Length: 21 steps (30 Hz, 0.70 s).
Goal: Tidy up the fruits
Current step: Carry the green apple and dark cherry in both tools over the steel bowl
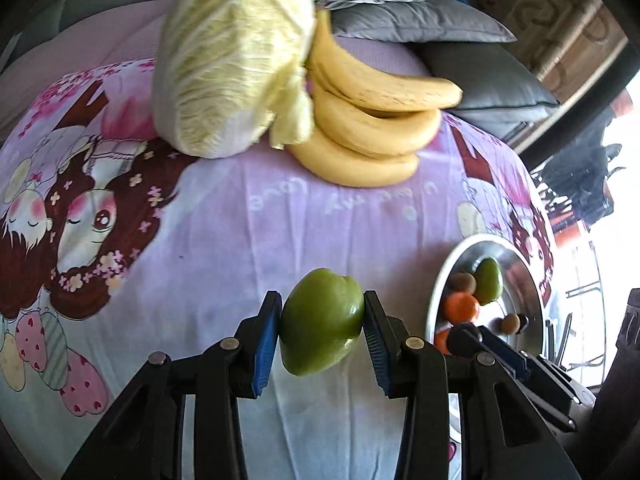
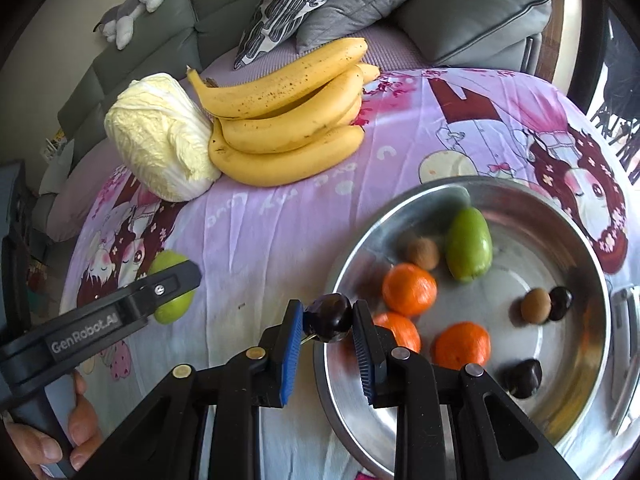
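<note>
left gripper [image 1: 323, 322] grips green fruit [image 1: 322, 322] | right gripper [image 2: 327, 318] grips dark fruit [image 2: 328, 317] at bowl [image 2: 472, 190] rim

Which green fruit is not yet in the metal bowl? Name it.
The green fruit clamped in the left hand-held gripper above the tablecloth; the other green one lies inside the metal bowl.

Grey-green sofa [image 2: 132, 56] along the back, against a pale wall [image 2: 68, 4]. On its backrest, a grey-and-white plush toy [image 2: 136, 0]. At the right end, a black-and-white patterned cushion [image 2: 296, 4] propped on two plain grey cushions [image 2: 472, 20]. In front, a desk under a lilac cartoon-print cloth [image 2: 256, 240]. Far right, glaring daylight from a window [image 1: 624, 208], detail washed out.
</note>
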Tool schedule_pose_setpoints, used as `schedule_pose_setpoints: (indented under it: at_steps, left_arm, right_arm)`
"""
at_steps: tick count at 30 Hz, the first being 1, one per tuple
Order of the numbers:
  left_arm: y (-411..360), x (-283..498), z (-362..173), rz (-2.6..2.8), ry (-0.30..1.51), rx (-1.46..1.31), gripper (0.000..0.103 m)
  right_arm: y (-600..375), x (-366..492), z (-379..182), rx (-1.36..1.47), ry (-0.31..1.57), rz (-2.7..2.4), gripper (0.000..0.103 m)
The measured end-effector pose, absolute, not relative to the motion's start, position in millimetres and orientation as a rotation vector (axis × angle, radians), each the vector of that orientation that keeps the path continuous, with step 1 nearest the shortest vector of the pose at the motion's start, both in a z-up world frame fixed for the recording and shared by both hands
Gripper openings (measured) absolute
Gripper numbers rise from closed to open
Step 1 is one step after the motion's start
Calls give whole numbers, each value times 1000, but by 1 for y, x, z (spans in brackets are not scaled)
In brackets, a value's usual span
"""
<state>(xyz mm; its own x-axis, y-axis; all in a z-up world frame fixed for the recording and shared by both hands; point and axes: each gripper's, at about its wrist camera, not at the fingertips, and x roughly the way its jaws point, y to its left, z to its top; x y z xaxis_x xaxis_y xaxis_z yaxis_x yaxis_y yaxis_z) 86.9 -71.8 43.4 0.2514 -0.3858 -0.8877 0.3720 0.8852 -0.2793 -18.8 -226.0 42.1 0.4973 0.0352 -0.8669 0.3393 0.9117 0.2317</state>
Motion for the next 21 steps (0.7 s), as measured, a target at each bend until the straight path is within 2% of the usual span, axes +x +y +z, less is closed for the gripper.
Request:
schedule_pose_setpoints:
  at_steps: [21]
  left_arm:
    - [-131, 37, 51, -671, 1196, 80, 42]
  right_arm:
    - [-289, -80, 51, 450, 1014, -325, 27]
